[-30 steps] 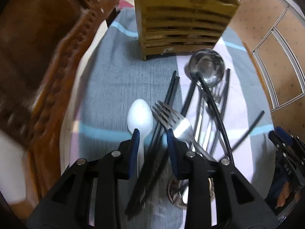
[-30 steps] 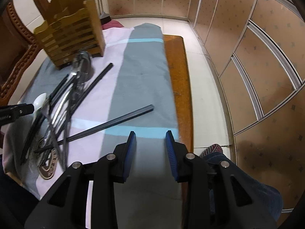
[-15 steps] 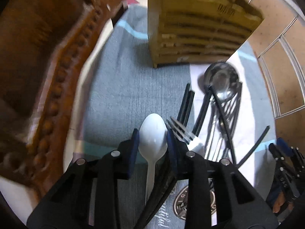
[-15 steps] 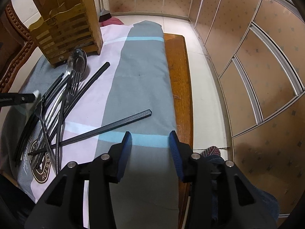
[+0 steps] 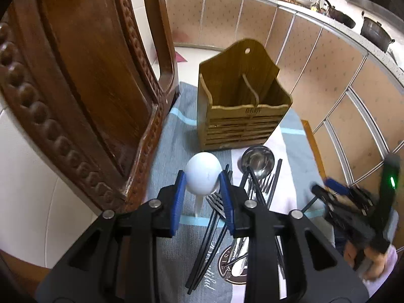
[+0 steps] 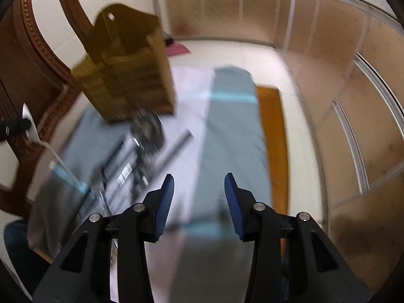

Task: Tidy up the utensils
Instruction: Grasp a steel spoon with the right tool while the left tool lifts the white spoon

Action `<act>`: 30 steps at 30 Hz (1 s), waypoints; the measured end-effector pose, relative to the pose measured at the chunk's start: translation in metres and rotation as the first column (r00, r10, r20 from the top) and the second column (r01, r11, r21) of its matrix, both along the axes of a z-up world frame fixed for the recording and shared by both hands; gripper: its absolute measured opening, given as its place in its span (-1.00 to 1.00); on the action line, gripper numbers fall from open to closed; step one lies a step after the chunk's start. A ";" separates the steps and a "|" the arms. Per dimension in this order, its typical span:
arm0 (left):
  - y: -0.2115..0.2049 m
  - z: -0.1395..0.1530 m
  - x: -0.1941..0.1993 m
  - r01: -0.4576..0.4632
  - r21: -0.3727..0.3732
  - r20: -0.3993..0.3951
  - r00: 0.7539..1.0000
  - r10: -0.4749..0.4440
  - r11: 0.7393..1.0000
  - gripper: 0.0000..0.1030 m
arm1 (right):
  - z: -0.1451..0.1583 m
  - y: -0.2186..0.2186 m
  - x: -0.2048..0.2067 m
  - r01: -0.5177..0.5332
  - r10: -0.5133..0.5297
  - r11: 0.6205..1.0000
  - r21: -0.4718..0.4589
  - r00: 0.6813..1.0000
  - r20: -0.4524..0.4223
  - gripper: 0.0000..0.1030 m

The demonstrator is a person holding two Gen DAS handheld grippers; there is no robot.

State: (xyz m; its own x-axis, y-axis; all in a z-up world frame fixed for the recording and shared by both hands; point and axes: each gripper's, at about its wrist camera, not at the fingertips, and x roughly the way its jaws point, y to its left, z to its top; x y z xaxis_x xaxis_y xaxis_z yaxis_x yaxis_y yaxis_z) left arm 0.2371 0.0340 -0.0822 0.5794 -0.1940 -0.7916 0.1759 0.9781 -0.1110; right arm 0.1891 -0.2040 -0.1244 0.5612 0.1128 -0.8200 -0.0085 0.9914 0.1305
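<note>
My left gripper [image 5: 202,185] is shut on a white plastic spoon [image 5: 203,173], held by its bowl and lifted above the cloth, handle hanging down. The wooden utensil holder [image 5: 242,116] stands beyond it with two open compartments. A steel ladle [image 5: 257,157], a fork [image 5: 216,203] and several black chopsticks [image 5: 209,242] lie in a pile on the cloth below. My right gripper [image 6: 199,197] is open and empty above the grey cloth; its view is blurred. The holder [image 6: 128,75] and the spoon [image 6: 32,128] show at its left.
A carved wooden chair back [image 5: 83,88] stands close on the left. The striped cloth [image 6: 227,139] covers the table, whose wooden edge [image 6: 272,136] shows at the right. Kitchen cabinets [image 5: 328,80] run behind. The right gripper appears at the right in the left wrist view [image 5: 353,209].
My left gripper closed on the white spoon and lifted it off the cloth toward the holder. My right gripper rose and swung left, opening wider.
</note>
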 end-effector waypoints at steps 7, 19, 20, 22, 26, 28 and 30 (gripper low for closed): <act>0.008 0.004 -0.003 -0.010 -0.011 0.013 1.000 0.010 1.000 -0.48 | -0.028 0.031 0.080 -0.174 0.174 0.985 0.019 0.984 -0.045 -0.17; 0.011 0.003 -0.003 -0.011 -0.021 0.034 0.999 0.012 1.000 -0.48 | -0.028 0.044 0.078 -0.235 0.235 0.972 0.023 0.972 -0.010 -0.95; 0.011 0.005 -0.004 -0.012 -0.023 0.038 0.999 0.012 1.000 -0.48 | -0.020 0.044 0.074 -0.228 0.227 0.974 0.012 0.974 0.018 -0.95; 0.011 0.009 -0.007 -0.011 -0.026 0.046 0.999 0.012 1.000 -0.48 | -0.007 0.044 0.068 -0.213 0.214 0.977 -0.022 0.974 0.069 -0.95; 0.011 0.019 -0.014 -0.009 -0.029 0.069 0.998 0.011 1.000 -0.48 | 0.032 0.051 0.048 -0.174 0.205 0.973 -0.155 0.955 0.216 -0.95; 0.011 0.025 -0.018 -0.007 -0.032 0.081 0.997 0.009 0.999 -0.49 | 0.052 0.057 0.036 -0.139 0.208 0.961 -0.238 0.933 0.294 -0.95; 0.010 0.030 -0.021 -0.005 -0.036 0.091 0.996 0.008 0.999 -0.49 | 0.067 0.062 0.025 -0.095 0.207 0.948 -0.304 0.909 0.361 -0.95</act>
